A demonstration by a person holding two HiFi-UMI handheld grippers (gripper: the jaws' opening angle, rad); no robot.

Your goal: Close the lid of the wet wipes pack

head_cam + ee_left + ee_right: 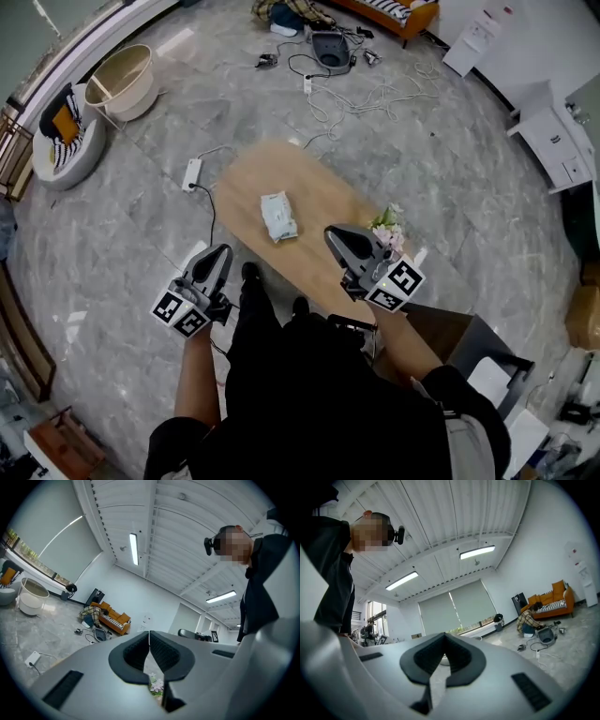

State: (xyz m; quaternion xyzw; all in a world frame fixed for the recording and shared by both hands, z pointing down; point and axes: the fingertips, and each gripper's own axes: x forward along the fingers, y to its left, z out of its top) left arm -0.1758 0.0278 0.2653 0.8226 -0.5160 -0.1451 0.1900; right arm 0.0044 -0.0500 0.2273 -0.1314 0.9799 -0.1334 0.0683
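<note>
Left gripper [221, 253] and right gripper [336, 234] are both pinched together and empty, well apart from the pack [278, 217] lying mid-surface [323, 192]. An unbraced push on the lid would likely slide the light pack. The right gripper could also clip the flowers [387, 228] near it.

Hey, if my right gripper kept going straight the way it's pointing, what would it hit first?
Probably nothing near: the right gripper aims roughly level, seemingly passing above the wet wipes pack, toward the far-off pale tub; height is hard to judge.
</note>
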